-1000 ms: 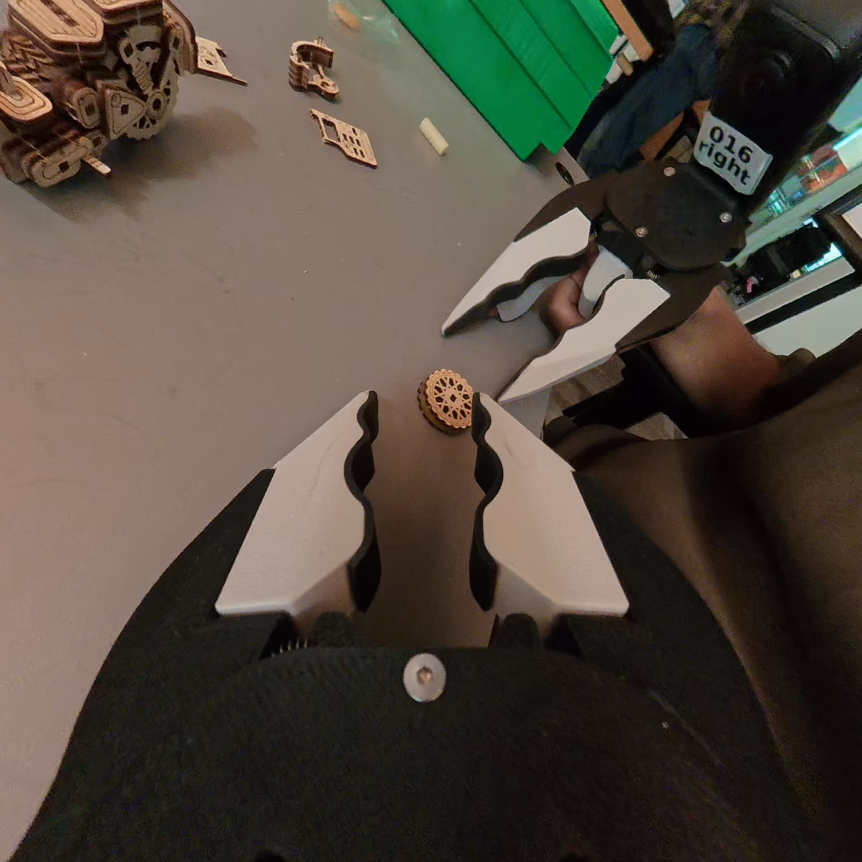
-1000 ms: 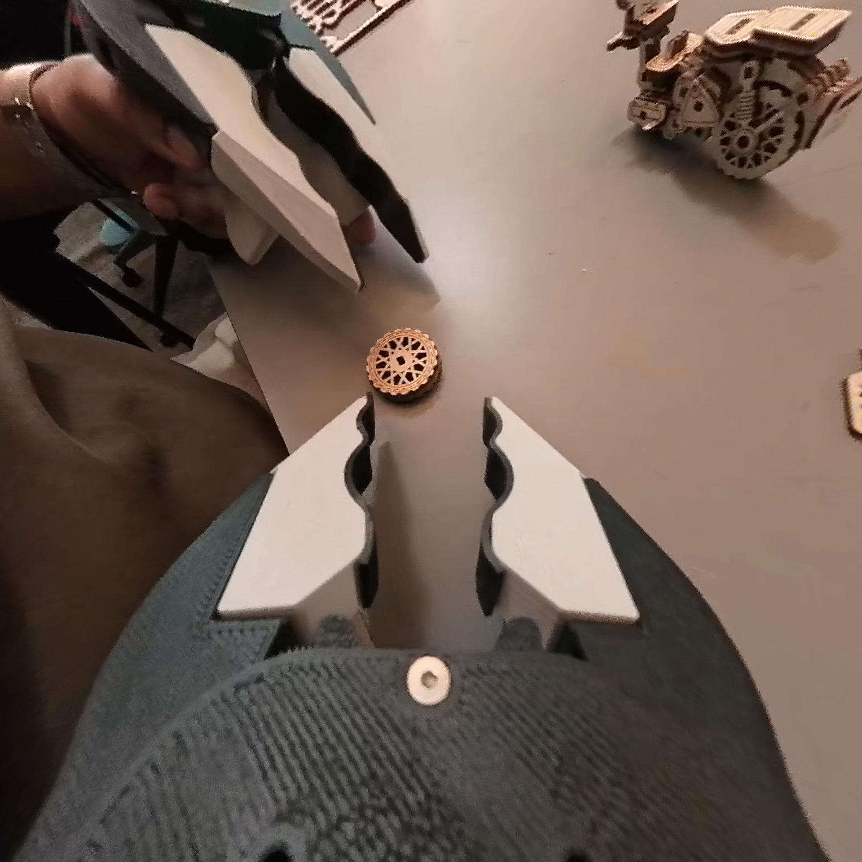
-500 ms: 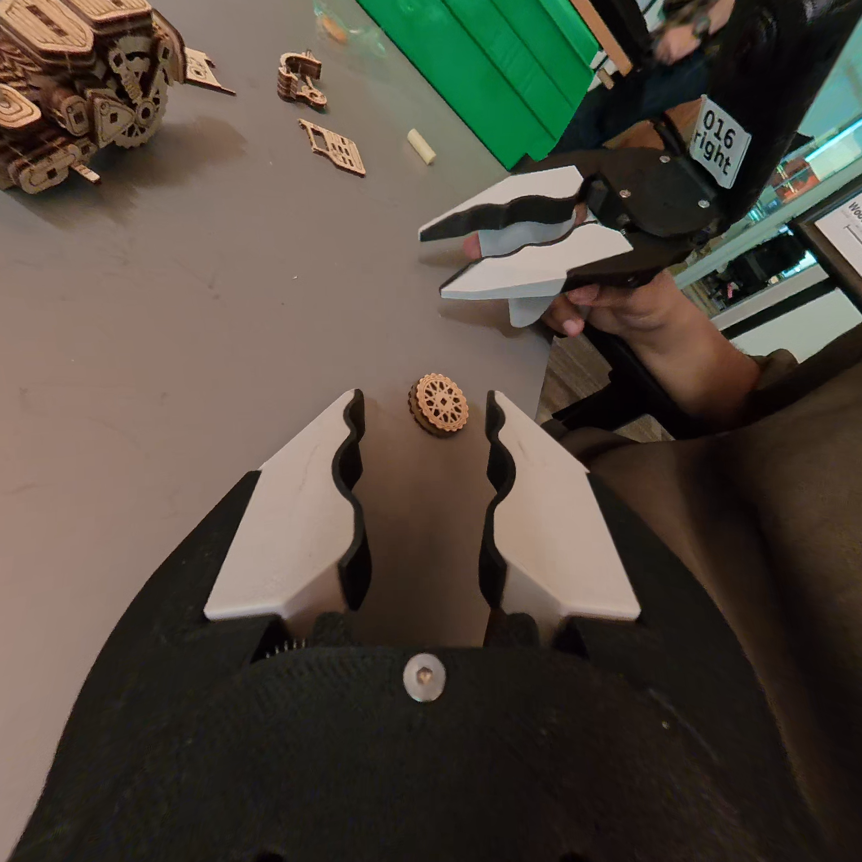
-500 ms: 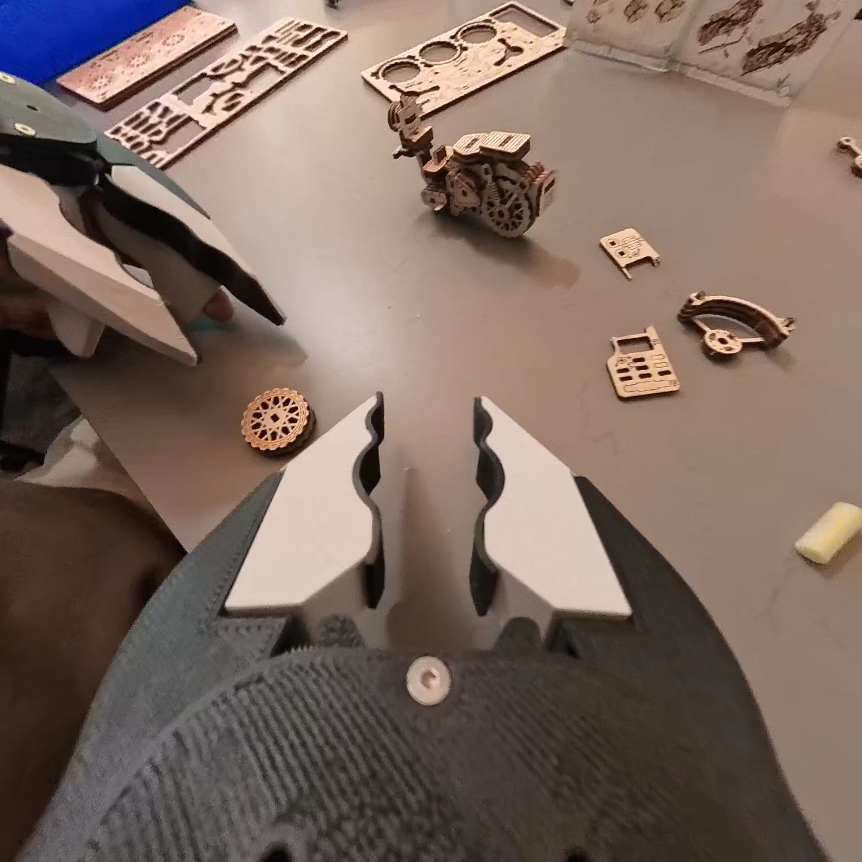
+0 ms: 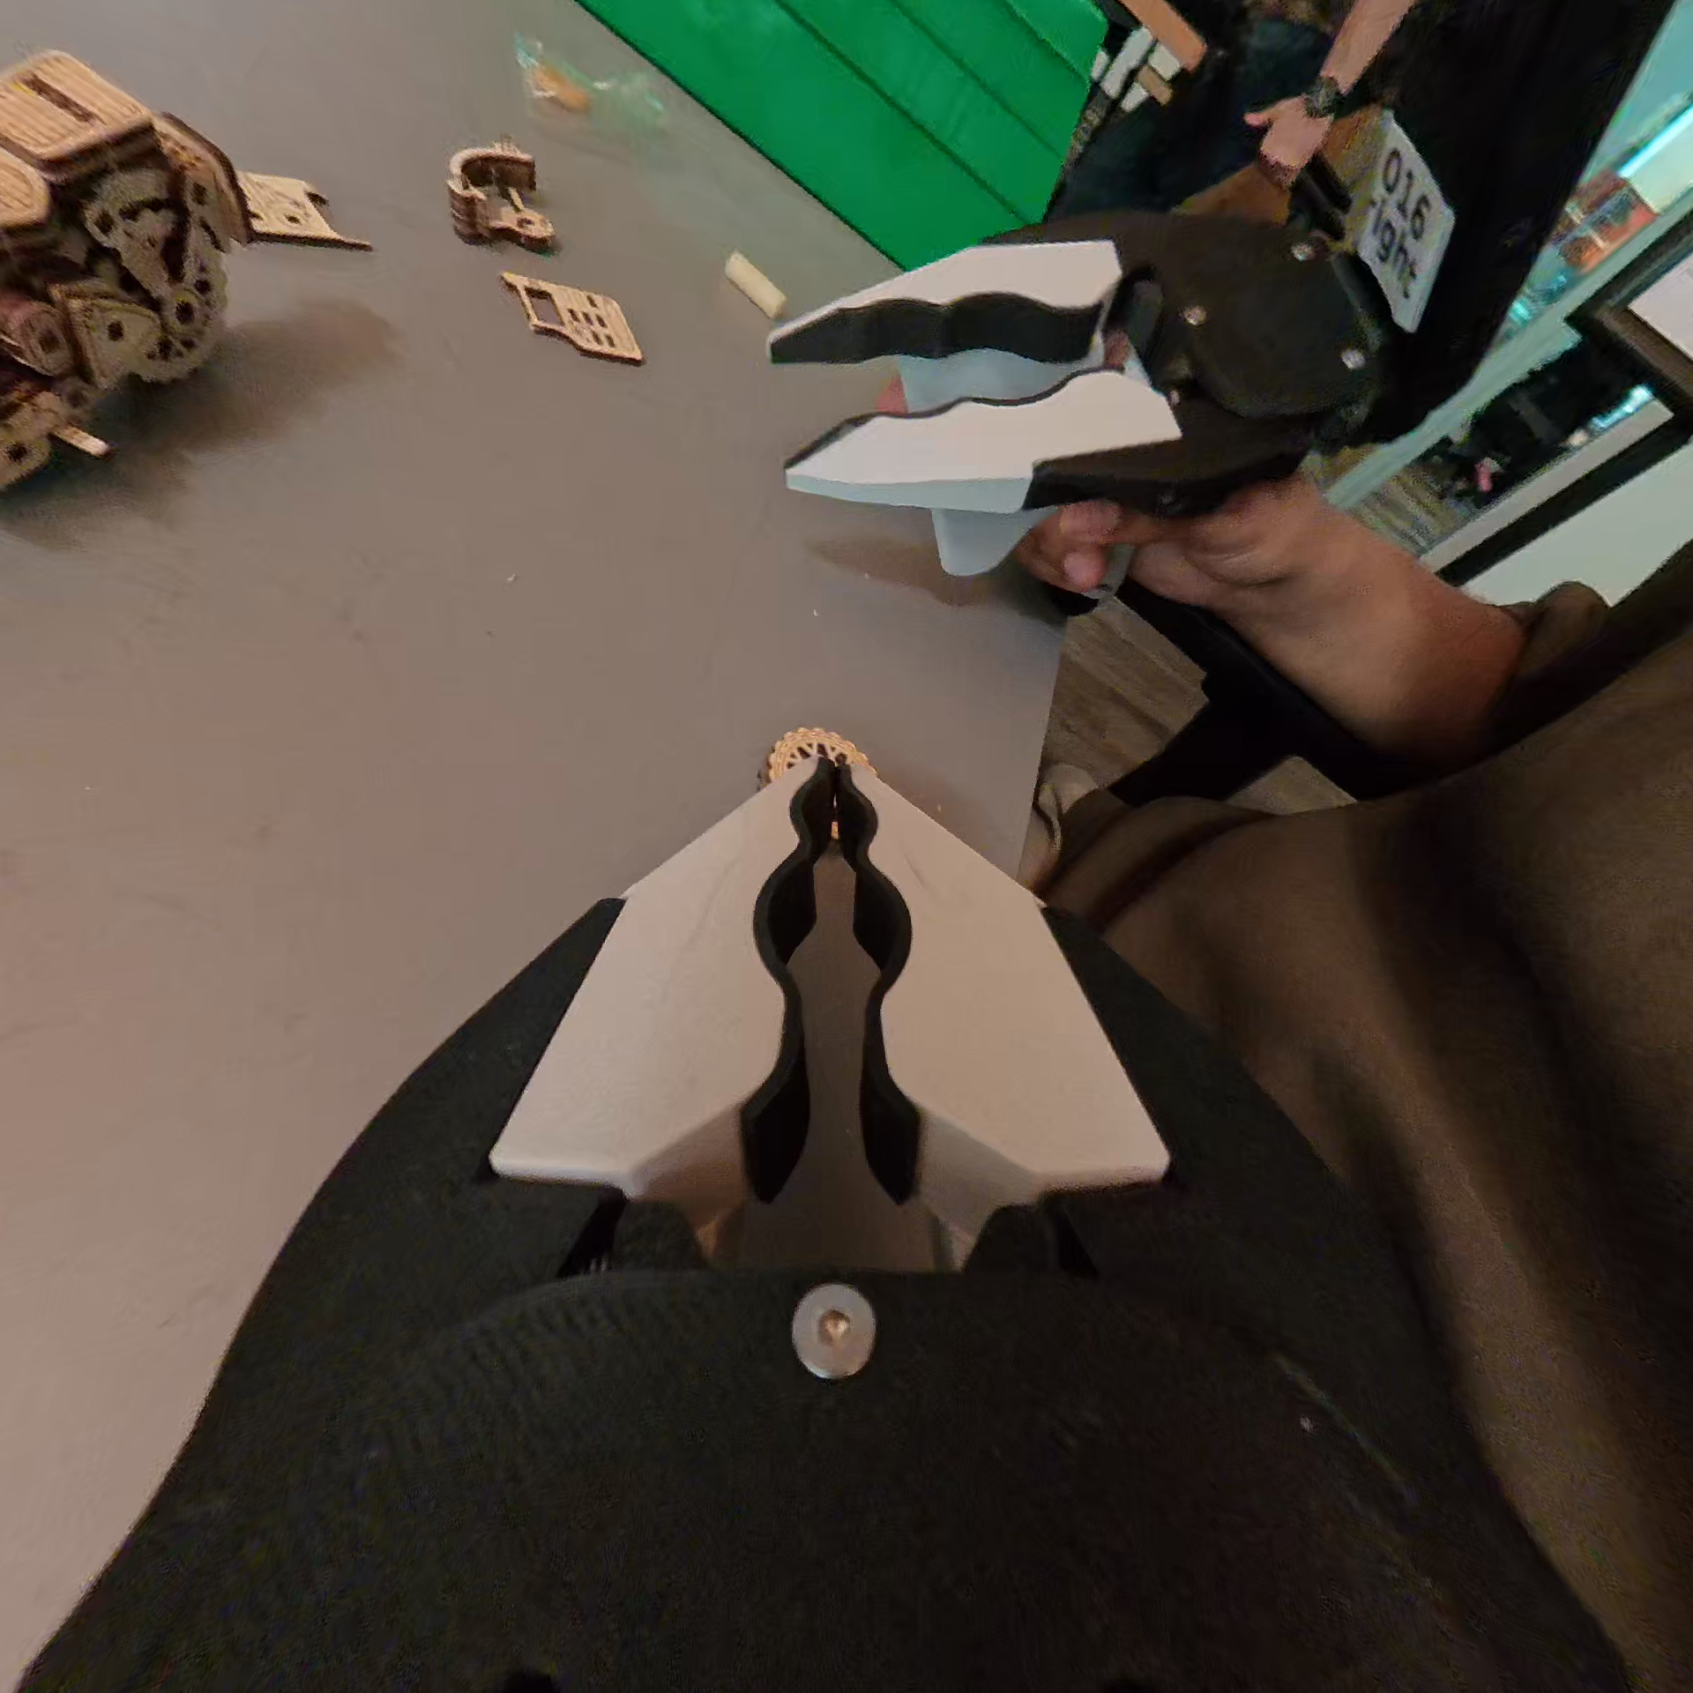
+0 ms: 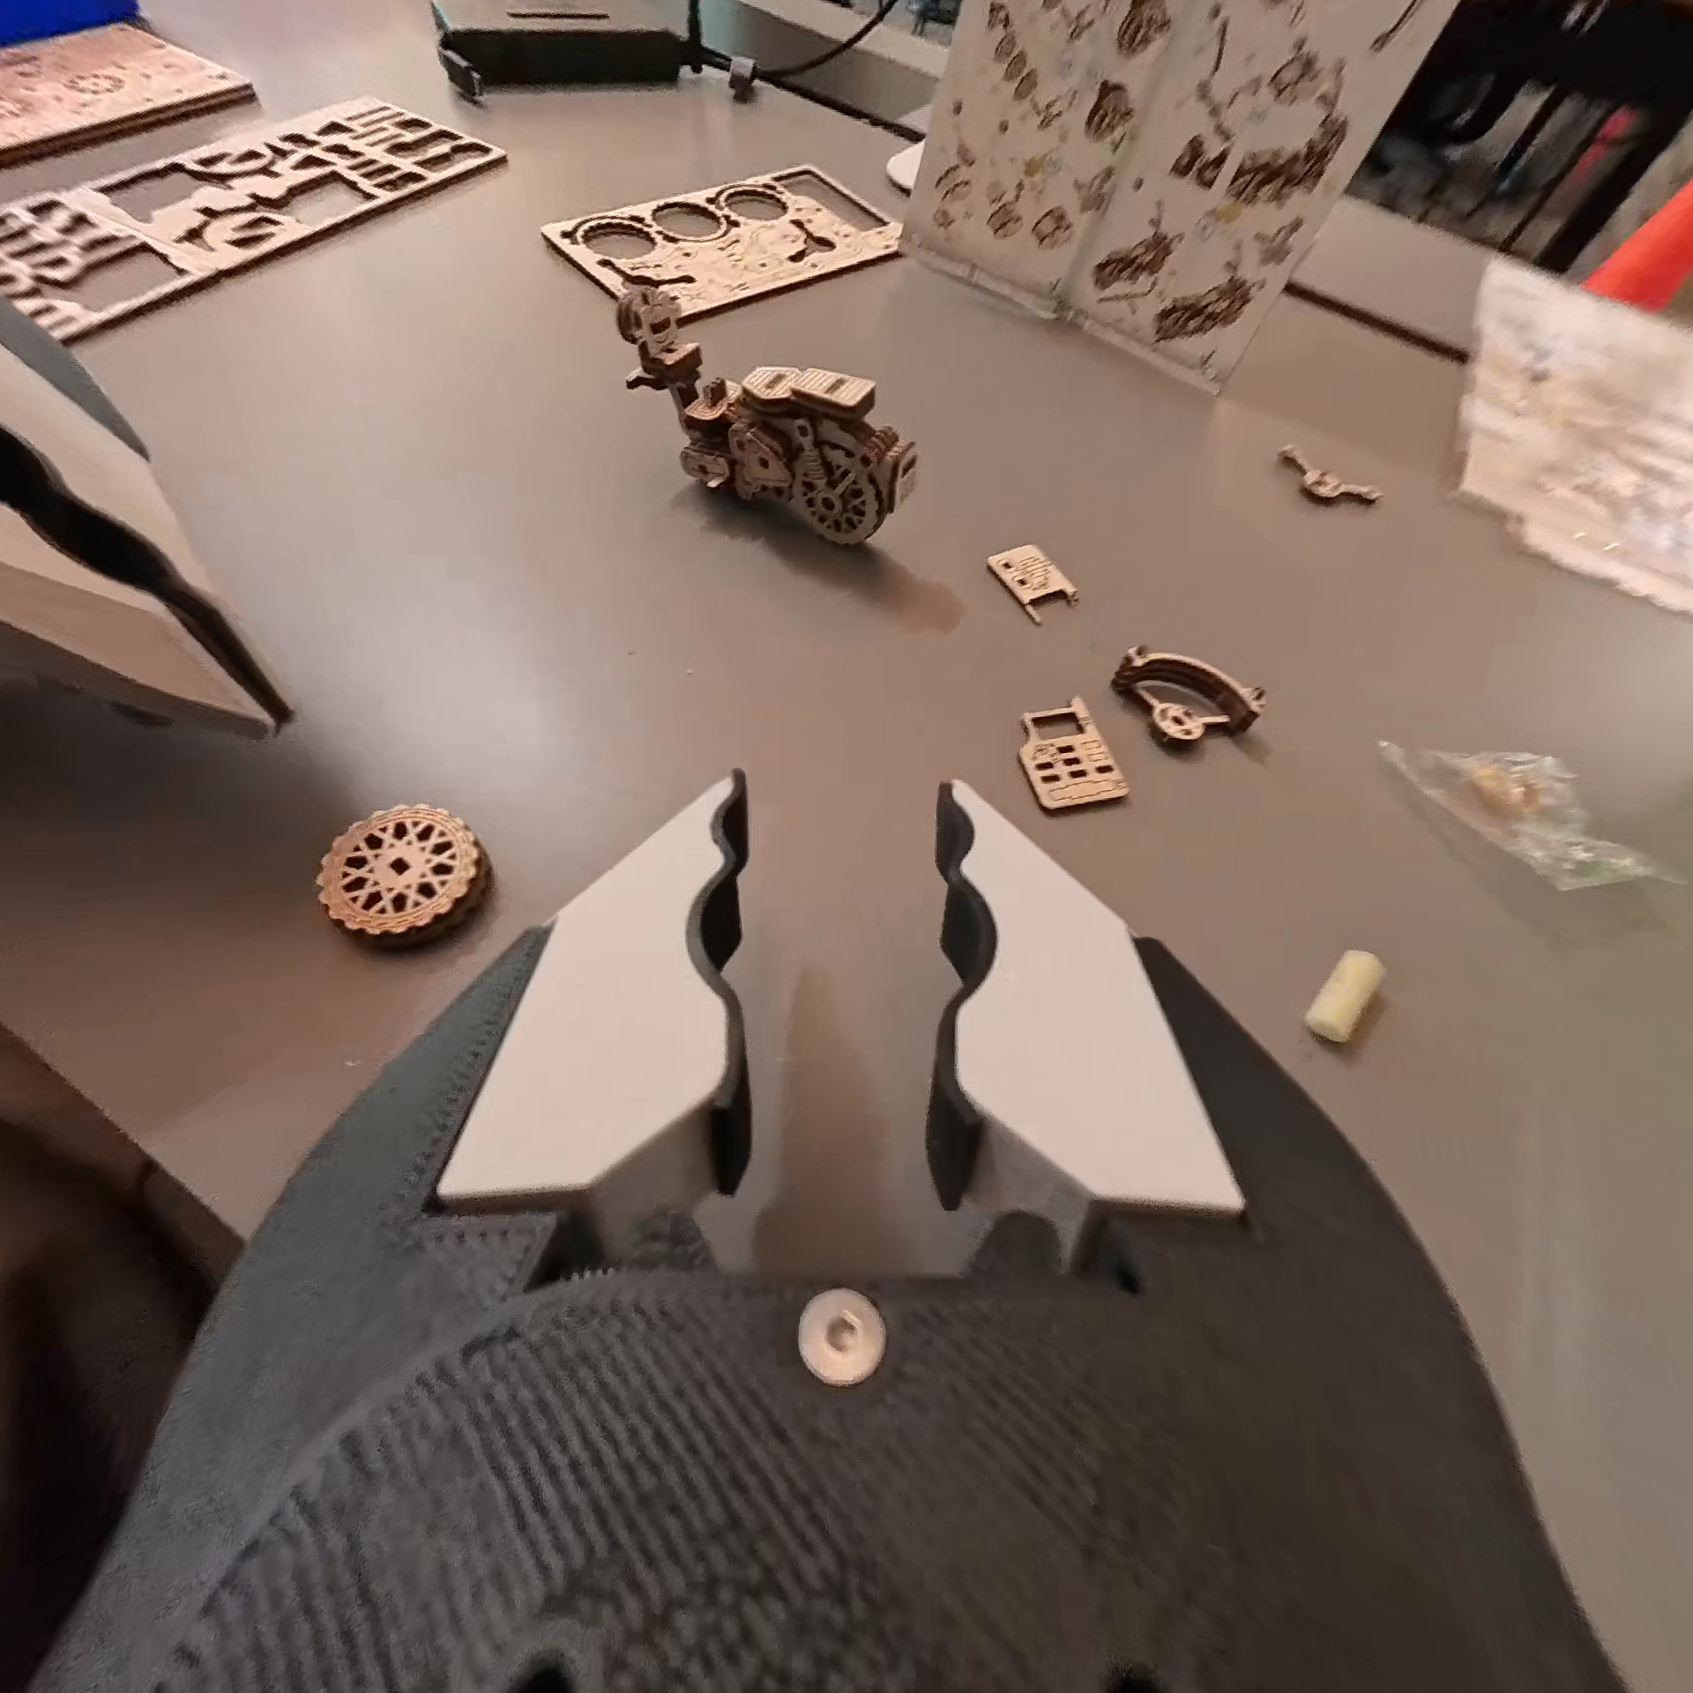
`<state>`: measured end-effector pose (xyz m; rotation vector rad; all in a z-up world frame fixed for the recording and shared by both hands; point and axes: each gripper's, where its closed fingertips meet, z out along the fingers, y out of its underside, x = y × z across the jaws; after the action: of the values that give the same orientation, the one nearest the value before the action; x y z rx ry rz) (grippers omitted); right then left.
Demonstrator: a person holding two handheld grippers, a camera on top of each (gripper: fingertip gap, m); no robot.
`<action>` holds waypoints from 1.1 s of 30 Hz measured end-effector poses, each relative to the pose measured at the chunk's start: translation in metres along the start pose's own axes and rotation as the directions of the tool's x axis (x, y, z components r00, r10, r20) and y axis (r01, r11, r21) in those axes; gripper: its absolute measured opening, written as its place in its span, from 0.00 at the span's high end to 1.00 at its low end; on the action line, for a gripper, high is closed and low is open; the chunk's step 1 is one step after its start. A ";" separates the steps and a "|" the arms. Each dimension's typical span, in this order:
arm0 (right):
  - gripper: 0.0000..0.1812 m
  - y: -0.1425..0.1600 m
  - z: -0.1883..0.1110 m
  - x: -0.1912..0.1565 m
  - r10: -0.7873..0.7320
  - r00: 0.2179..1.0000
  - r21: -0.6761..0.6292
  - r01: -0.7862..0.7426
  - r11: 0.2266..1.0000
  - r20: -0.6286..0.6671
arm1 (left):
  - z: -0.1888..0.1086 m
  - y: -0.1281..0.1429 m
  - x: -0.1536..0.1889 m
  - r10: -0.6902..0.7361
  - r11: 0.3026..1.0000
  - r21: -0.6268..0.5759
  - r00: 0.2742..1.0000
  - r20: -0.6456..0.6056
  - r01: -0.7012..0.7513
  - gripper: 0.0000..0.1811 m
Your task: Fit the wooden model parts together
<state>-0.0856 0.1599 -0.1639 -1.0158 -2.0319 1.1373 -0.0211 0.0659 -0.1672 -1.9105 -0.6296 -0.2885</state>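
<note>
Left gripper [image 5: 834,792]: fingers brought together at the tips, with only a thin slit between the black pads. Nothing is clamped in them. In the left wrist view the wooden wheel [image 5: 813,747] shows just beyond the tips, mostly covered by them.

Right wrist view confirms this. The wooden wheel [image 6: 401,875] lies flat on the grey desk [image 6: 550,595] near its front edge. It is free of both grippers, left of the right gripper's left finger and close to it. The left gripper's fingers enter at the left edge of this view, above and apart from the wheel.

Right gripper [image 6: 841,792]: jaws parted and empty, with bare desk visible between the pads. It is held off the surface and aimed across the desk. In the left wrist view a hand [image 5: 1191,550] grips its handle past the desk's edge.

Other items on the desk:
- Partly built wooden motorcycle model [image 6: 797,449], upright near the middle and well apart from the wheel.
- Two small flat slotted panels [image 6: 1072,760] [image 6: 1031,573], to the right of the model.
- Curved part with a small disc [image 6: 1186,696], just beside the nearer panel.
- Cream cylinder [image 6: 1342,994], to the right of the right gripper.
- Clear plastic bag [image 6: 1521,815], crumpled, beyond the cylinder.
- Two punched-out wooden sheets [image 6: 724,238] [image 6: 229,211], lying flat at the far side.
</note>
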 end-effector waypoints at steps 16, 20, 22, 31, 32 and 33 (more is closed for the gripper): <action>1.00 0.006 0.000 0.014 0.031 0.994 -0.032 -0.034 0.999 -0.103 | -0.003 -0.015 -0.018 0.050 0.994 0.083 0.971 0.232 -0.071 1.00; 1.00 0.009 0.003 0.015 0.065 0.995 -0.056 -0.069 0.996 -0.078 | -0.007 -0.025 -0.011 -0.004 0.987 0.156 0.985 0.175 -0.023 1.00; 1.00 0.010 0.003 0.016 0.091 0.993 -0.056 -0.095 0.994 -0.071 | -0.011 -0.029 -0.016 -0.024 0.982 0.189 0.980 0.196 -0.014 1.00; 1.00 0.007 0.003 0.010 0.211 0.976 -0.042 -0.209 0.977 0.048 | -0.032 -0.036 -0.039 -0.012 0.960 0.253 0.891 0.454 -0.116 1.00; 0.98 0.007 0.003 0.010 0.217 0.975 -0.043 -0.215 0.976 0.053 | -0.031 -0.036 -0.038 -0.017 0.960 0.259 0.897 0.441 -0.109 1.00; 0.98 0.007 0.002 0.009 0.220 0.974 -0.043 -0.218 0.975 0.058 | -0.032 -0.036 -0.038 -0.023 0.958 0.266 0.903 0.430 -0.102 1.00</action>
<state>-0.0903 0.1691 -0.1699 -1.2629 -2.0335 1.2623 -0.0694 0.0373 -0.1435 -1.7105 -0.8712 0.2524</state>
